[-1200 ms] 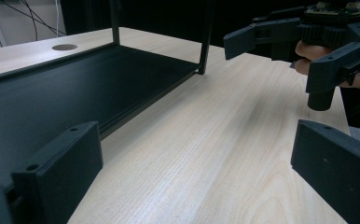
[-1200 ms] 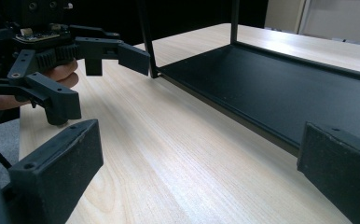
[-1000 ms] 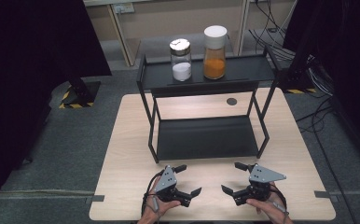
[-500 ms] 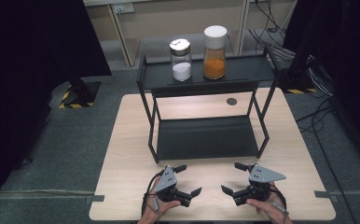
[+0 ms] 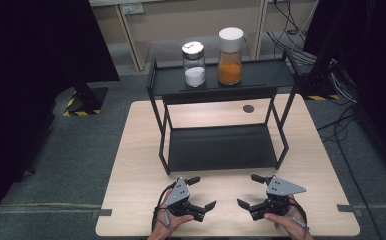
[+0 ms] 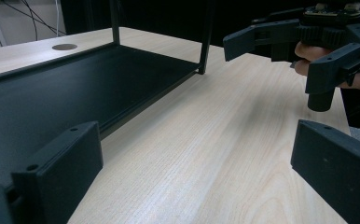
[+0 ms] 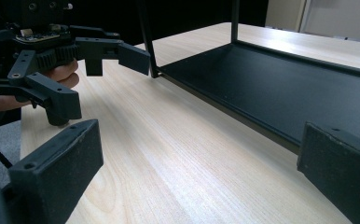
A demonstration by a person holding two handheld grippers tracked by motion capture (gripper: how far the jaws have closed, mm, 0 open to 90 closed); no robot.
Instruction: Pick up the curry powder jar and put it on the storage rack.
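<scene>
Left tongs (image 5: 201,193), right tongs (image 5: 247,191) agape; forearms cut off.

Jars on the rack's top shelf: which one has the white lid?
The taller jar, holding orange powder, on the right of the pair. The shorter jar beside it holds white powder under a shiny metallic lid.

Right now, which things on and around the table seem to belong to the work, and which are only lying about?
Likely part of the work:
- left gripper, jaws open
- right gripper, jaws open
- black shelf rack
- jar of white powder, on the top shelf
- jar of orange powder, beside it

Only lying about:
- cables on the floor
- round hole in the tabletop
</scene>
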